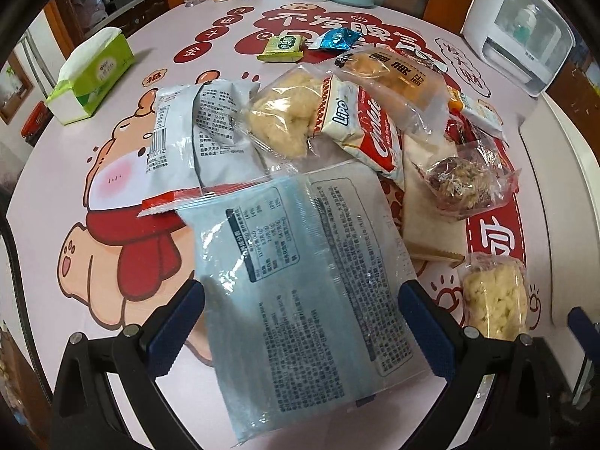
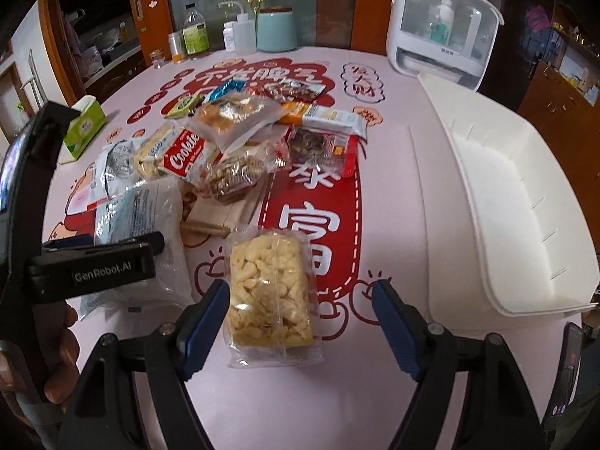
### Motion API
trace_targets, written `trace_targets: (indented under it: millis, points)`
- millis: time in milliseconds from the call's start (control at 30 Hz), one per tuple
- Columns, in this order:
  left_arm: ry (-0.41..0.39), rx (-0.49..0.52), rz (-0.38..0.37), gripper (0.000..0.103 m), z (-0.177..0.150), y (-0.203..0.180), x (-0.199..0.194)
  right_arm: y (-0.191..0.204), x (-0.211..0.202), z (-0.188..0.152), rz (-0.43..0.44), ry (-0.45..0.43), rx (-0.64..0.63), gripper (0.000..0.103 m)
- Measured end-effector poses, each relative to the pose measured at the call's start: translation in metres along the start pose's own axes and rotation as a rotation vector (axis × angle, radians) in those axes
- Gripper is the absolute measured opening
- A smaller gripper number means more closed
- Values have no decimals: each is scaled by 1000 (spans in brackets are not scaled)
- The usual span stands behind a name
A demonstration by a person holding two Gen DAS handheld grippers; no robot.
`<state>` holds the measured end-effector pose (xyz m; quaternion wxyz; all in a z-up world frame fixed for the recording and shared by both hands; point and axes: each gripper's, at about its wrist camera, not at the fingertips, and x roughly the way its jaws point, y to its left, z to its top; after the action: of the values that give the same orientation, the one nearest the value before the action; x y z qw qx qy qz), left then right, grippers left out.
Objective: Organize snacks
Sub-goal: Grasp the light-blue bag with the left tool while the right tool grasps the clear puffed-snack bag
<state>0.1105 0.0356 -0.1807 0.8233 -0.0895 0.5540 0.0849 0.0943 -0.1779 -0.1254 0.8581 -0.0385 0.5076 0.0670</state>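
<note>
Snacks lie heaped on the pink printed tablecloth (image 2: 393, 187), and the white bin (image 2: 517, 202) stands empty just to the right of the heap, which I take as where they are meant to go. Nearest that bin is the clear packet of puffed rice cake (image 2: 270, 292), apart from the pile on its near side. It lies with its long axis running away from the right gripper (image 2: 302, 320), whose 2 blue pads are spread wide to either side of it; neither pad touches the wrapper, though the left one is closer. So the right hand is the nearer one for this packet. The left gripper (image 1: 302, 313) likewise straddles the pale blue packet (image 1: 300, 270) at the heap's near-left edge, jaws wide, apparently not pressing it.
</note>
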Motion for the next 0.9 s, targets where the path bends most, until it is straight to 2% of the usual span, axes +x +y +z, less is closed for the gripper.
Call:
trace_targets:
  millis: [233,567,900]
  points:
    - [19,-16,-8,103,6,-7,6,5,16,-1,47,51,-13,79]
    - [78,11,36,103,15,-16,15,3,35,-2,98,102,2,79]
    - [132,18,76,103,19,-4,18,3,50,-1,136,136,3,79]
